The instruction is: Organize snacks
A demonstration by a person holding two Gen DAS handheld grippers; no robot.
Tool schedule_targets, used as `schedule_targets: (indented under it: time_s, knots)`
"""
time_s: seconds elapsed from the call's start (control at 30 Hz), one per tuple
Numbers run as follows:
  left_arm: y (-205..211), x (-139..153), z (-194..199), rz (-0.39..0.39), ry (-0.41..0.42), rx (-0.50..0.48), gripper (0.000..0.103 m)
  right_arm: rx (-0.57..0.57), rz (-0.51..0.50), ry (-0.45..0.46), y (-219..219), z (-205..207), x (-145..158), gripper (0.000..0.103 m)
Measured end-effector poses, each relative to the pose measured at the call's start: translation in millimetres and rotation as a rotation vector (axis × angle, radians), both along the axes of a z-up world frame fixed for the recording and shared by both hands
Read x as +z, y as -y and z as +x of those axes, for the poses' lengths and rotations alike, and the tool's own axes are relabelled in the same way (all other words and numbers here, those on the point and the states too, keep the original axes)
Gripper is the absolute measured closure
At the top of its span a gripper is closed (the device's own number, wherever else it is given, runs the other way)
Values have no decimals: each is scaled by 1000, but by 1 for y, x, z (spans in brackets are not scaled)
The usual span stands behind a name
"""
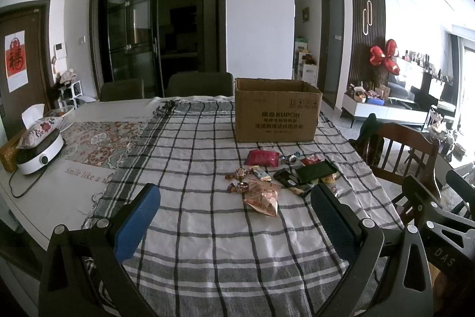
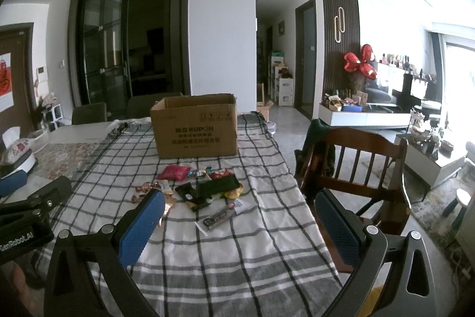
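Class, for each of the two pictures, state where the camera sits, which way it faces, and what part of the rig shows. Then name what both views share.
Left wrist view: sits on the left gripper, facing forward across the checked grey-and-white tablecloth; its open blue-padded jaws show, plus the right gripper at the right edge.
Right wrist view: sits on the right gripper, facing likewise; its open jaws show, plus the left gripper at the left edge.
Shared: the brown cardboard box and the red snack packet.

Black-and-white checked cloth [image 1: 207, 228] under a plain brown box [image 1: 277, 115], a red packet [image 1: 261, 158] and a black packet [image 1: 316, 172] among the snacks, blue pads [image 2: 142, 225] on black grippers, a dark brown chair [image 2: 356, 165].
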State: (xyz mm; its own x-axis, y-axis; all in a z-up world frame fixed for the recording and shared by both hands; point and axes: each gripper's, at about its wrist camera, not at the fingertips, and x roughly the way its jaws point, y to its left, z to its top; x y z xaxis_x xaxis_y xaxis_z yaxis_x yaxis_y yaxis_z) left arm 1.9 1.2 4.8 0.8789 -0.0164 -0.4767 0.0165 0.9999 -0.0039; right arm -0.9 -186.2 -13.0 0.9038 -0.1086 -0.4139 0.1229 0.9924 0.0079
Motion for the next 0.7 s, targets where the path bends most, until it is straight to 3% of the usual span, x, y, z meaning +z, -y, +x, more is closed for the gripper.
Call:
schedule_targets:
  time_s: [0.7]
  knots:
    - [0, 0, 1, 1, -1, 1, 0, -1, -1, 2, 0, 1, 0, 1]
